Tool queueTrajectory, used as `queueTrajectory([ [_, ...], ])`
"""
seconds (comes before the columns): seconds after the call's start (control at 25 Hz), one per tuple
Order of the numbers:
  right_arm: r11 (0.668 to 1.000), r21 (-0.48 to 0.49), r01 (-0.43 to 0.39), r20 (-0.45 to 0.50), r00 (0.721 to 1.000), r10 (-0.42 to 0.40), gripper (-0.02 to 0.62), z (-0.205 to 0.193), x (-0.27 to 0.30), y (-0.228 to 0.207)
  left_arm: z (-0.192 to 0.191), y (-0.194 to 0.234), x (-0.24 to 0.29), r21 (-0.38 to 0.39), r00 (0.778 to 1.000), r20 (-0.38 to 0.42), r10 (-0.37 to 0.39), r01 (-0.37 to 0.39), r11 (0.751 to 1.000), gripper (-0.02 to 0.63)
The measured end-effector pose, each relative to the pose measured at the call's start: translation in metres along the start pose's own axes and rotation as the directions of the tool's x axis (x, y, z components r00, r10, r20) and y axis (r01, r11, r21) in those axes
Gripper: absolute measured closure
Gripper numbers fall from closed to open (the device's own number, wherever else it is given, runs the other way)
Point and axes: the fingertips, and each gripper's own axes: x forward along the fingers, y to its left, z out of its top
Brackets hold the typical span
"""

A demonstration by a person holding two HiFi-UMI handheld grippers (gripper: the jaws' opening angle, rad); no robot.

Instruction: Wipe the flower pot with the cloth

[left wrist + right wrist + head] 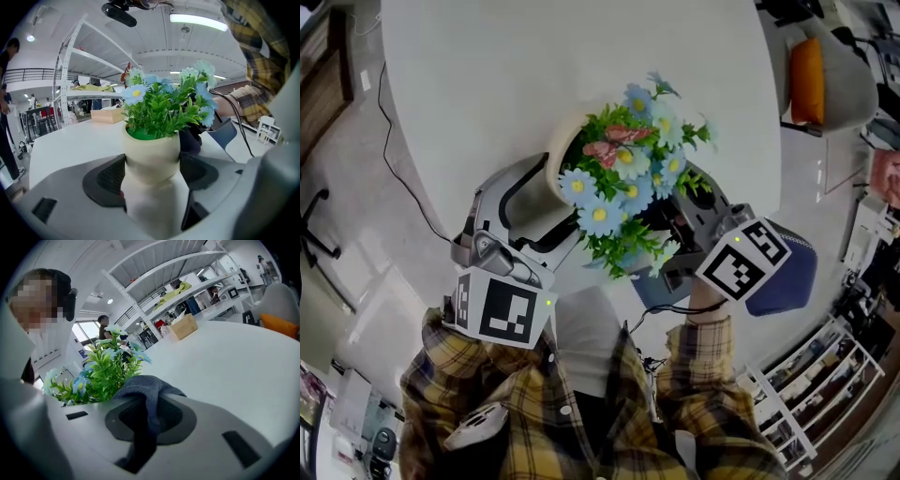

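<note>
A cream flower pot [152,157] with blue flowers and green leaves [628,178] stands on the white round table [487,75] near its front edge. My left gripper [152,173] is shut on the pot, one dark pad against each side of it. In the head view the left gripper [558,202] reaches in from the left, with the pot's rim [562,155] between its jaws. My right gripper [145,413] is shut on a dark grey-blue cloth [145,387], which bunches out above its jaws. It sits just right of the plant, and the right gripper [670,234] is partly hidden under the leaves.
A cardboard box [183,326] lies at the far side of the table. A blue-grey chair [787,281] stands by my right arm, and a chair with an orange cushion [806,80] at the far right. White shelving [816,384] runs along the floor on the right.
</note>
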Motion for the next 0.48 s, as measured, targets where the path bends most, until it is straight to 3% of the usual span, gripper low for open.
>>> queueTrajectory([
  [0.24, 0.996, -0.065, -0.064, -0.087, 0.995, 0.058, 0.563, 0.016, 0.014, 0.001, -0.003, 0.003, -0.008, 0.027, 1.0, -0.025, -0.009, 0.01, 1.0, 0.261],
  [0.48, 0.981, -0.124, -0.152, -0.203, 0.971, 0.124, 0.563, 0.024, 0.029, 0.005, -0.007, 0.004, -0.012, 0.039, 0.999, -0.033, 0.003, -0.002, 0.999, 0.307],
])
